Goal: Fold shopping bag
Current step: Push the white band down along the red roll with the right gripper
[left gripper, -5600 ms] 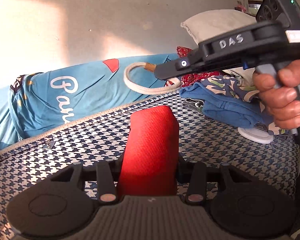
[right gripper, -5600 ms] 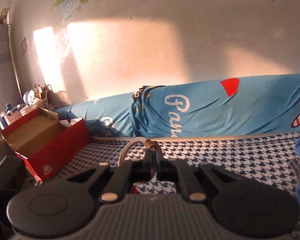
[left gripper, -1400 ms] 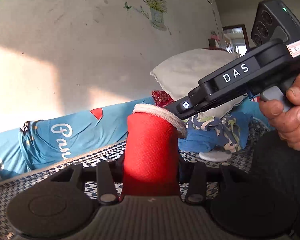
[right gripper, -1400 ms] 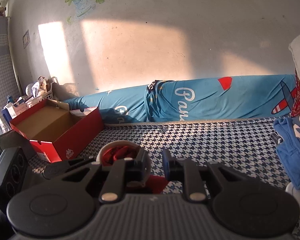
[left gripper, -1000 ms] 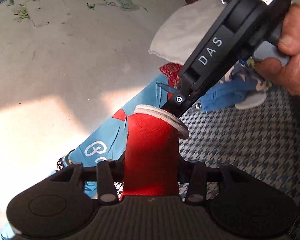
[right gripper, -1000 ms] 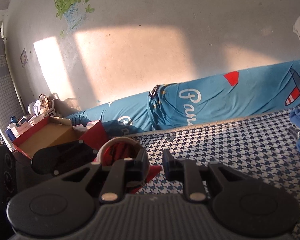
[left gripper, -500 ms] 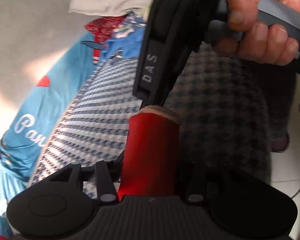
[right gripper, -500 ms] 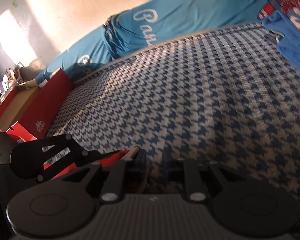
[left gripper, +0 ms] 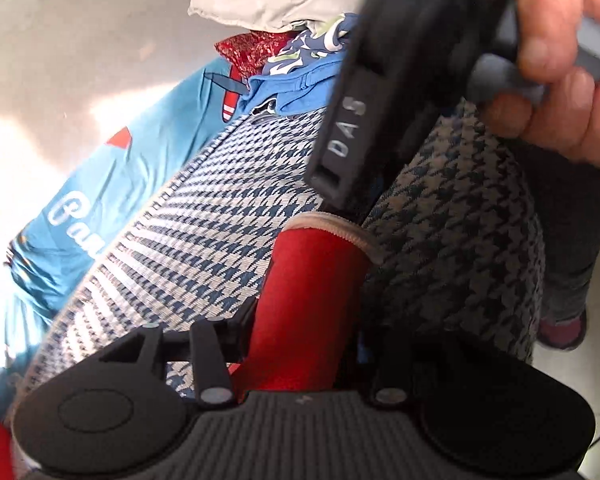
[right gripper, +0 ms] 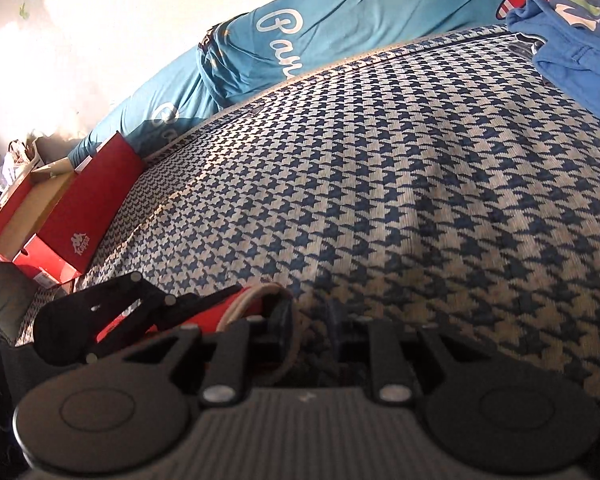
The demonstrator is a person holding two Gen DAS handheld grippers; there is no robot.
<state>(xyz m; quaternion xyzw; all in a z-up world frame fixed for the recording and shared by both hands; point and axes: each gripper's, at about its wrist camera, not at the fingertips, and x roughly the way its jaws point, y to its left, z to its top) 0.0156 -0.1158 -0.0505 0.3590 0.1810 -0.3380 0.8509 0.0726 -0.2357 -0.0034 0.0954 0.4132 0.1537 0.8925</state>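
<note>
Folding looks nearly finished: the left tool (left gripper: 300, 344) pinches the rolled red shopping bag (left gripper: 308, 304) above the houndstooth bed (right gripper: 380, 160), its cream rope handle (left gripper: 332, 226) capping the roll's twelve-o'clock end, while the right tool (right gripper: 310, 336), jaws spread, hovers there, leaving only setting it down.

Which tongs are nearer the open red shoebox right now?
Left. The left tongs sit just in front of the open red shoebox; the right tongs are farther along the bed.

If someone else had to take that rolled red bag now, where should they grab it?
Probably around the middle of the red bag, pinching across the roll from its two sides, as the left gripper does. The roll is narrow and firm there; the far end is ringed by the rope handle, which could slip.
</note>
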